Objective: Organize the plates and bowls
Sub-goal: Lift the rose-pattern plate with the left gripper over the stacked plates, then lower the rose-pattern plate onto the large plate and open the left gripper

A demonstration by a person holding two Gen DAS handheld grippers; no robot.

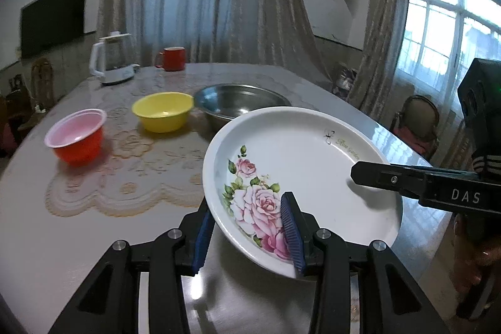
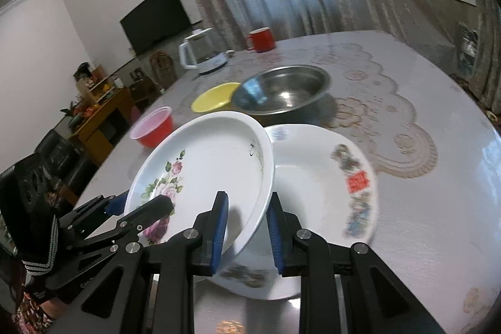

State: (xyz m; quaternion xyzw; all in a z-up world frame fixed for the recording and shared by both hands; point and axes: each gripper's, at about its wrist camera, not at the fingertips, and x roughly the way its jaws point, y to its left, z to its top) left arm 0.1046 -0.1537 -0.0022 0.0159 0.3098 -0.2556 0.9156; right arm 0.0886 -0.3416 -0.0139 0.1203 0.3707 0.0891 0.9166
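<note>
Rose plate [image 1: 300, 165] is hanging tilted above the table [image 1: 94, 240], near edge, both grippers on its rim. Left gripper [image 1: 250, 227] is straddling the rim at the rose print, one blue pad under, one on top; jaws narrow, holding the plate. Right gripper [image 2: 247, 227] is straddling the opposite rim, jaws set narrow about the rim; contact looks likely, can't confirm full clamp.

Second plate [image 2: 328, 174] is lying flat on the table right below and beside it, partly overlapped by the rose plate in the right wrist view. Judging this as the stacking step: rose plate going onto the second plate.

Next move calls for levelling the tilt, centring over the lower plate, lowering, then releasing both sides together.

Edges: table edge is running close on the near side. Steel bowl [image 2: 281, 89] is sitting just behind the plates, yellow bowl [image 1: 162, 111] and red bowl [image 1: 75, 135] further left, apart from each other. Open room is lying to the right over the lace mat [image 2: 391, 127].
</note>
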